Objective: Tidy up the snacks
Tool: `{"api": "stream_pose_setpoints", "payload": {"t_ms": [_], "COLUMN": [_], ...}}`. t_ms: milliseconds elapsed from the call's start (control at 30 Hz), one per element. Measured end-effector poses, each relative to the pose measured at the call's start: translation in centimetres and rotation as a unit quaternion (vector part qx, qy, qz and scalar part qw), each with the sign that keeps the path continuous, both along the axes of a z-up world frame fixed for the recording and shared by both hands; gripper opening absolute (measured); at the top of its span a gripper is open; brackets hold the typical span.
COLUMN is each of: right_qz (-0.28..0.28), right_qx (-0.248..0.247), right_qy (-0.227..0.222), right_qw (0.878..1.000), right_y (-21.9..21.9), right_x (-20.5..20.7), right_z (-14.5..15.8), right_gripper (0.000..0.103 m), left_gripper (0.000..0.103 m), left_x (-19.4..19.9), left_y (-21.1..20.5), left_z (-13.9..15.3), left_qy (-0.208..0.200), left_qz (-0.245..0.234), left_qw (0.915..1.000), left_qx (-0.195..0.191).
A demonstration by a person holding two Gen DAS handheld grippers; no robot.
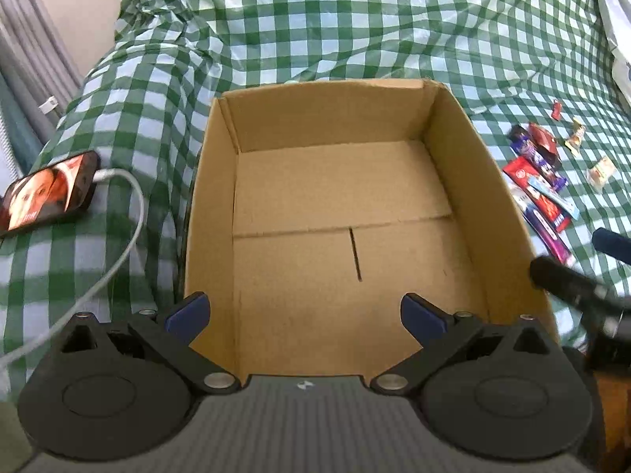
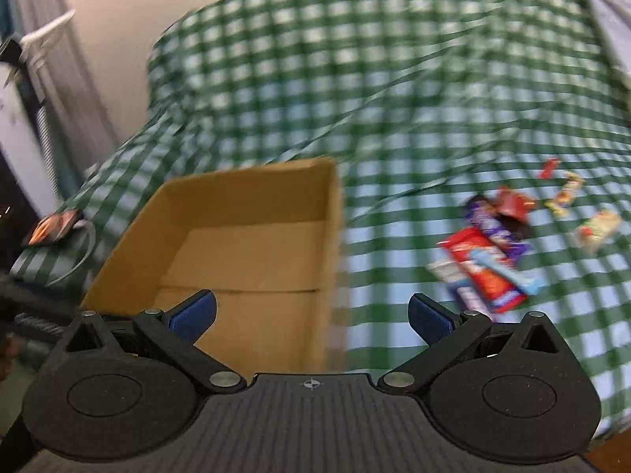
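Left tool (image 1: 305,311) wide open, right tool (image 2: 311,311) likewise, both empty

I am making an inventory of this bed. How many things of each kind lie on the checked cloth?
Brown cardboard box, open and empty: 1
Black phone with white cable: 1
Snack packets, about 9 (pile overlaps; right wrist view blurred)
Total: about 11

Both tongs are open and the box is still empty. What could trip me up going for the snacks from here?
The snack pile overlaps, so the right tongs may lift several wrappers or slide them on the wrinkled checkered cloth. The right view is blurred, so aim may be off. The phone and its white cable lie beside the cardboard box; the left tongs could snag them.
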State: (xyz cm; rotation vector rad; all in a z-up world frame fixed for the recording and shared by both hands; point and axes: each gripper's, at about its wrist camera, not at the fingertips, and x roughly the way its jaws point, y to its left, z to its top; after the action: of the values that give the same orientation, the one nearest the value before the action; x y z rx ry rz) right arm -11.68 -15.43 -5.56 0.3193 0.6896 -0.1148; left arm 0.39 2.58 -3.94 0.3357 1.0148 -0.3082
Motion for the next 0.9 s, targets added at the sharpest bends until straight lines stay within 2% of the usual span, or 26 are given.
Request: {"api": "stream_pose_setpoints", "payload": {"t_ms": [100,233,333,433,533,700,800,900], "right_qz": [0.017,0.043,0.042,0.038,0.038,0.032,0.035,0.014], "right_qx": [-0.024,-0.059,-0.049,-0.035,-0.047,-0.073,-0.077,-0.076], "right_qy": [0.029,0.080,0.118,0.135,0.126,0.076,0.044,0.010], "right_qw": [0.999,0.994,0.991,0.989,0.990,0.994,0.995,0.997], "right_y": [1.5,4.0,5.5,6.3,7.2,7.6,7.5,7.6], "right_x": [2.7,6.1,7.3,7.3,7.3,5.4,2.7,-1.6], "right_z": [1.1,1.5,1.9,3.8,5.9,7.2,6.9,6.4], "right_gripper": [0.103,0.103,0.103,0.103,0.103,0.103,0.103,0.103], "left_gripper": [0.103,0.103,0.103,0.103,0.103,0.103,0.103,0.103], "left_x": [3.1,5.1,5.2,4.4,3.3,0.0,-2.9,-6.8], "left_y": [0.0,2.0,3.3,3.5,3.6,3.9,3.5,2.8], "left_z": [-0.1,0.2,1.1,2.6,3.7,4.7,4.8,5.9], "left_qy": [0.005,0.036,0.079,0.085,0.075,-0.012,-0.046,-0.060], "left_qz": [-0.014,0.024,0.049,0.045,0.040,0.054,0.066,0.056], "left_qw": [0.9998,0.9990,0.9955,0.9952,0.9963,0.9984,0.9967,0.9966], "left_qx": [0.010,0.007,-0.018,-0.019,-0.011,-0.002,-0.010,-0.016]}}
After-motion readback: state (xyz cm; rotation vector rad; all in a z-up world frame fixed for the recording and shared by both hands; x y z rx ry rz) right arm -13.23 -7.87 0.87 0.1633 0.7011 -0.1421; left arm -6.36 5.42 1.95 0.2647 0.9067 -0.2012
